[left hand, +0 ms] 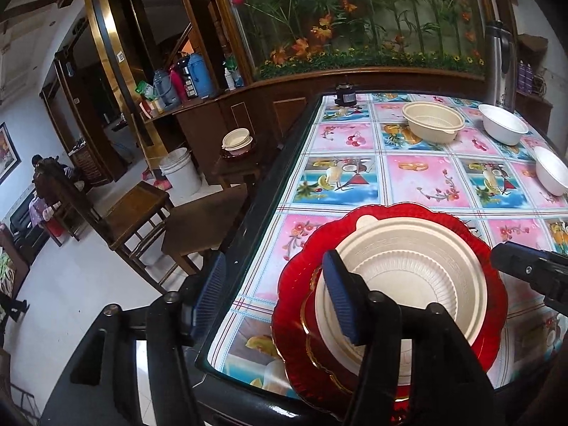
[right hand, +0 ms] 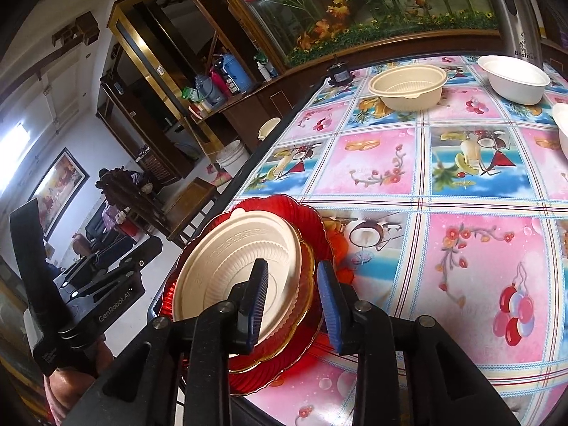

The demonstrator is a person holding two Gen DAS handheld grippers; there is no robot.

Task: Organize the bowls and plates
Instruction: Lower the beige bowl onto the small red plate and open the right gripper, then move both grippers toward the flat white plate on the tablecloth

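Stack at lower centre: cream bowl [left hand: 408, 284] sits in red plates [left hand: 472, 245]. Your left gripper [left hand: 280, 305] and right gripper [right hand: 293, 305] straddle its rim, half open, gripping nothing; withdraw straight back.

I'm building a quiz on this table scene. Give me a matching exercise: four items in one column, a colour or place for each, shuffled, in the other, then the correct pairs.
Items:
1. scalloped plate
2. ribbed bowl
3. steel flask
4. bucket

Descriptions:
A. on the floor beside the table
B. cream, sitting on top of the plate stack
C. red, bottom of the stack at the table's near edge
D. standing at the table's far right corner

Pairs: 1-C, 2-B, 3-D, 4-A
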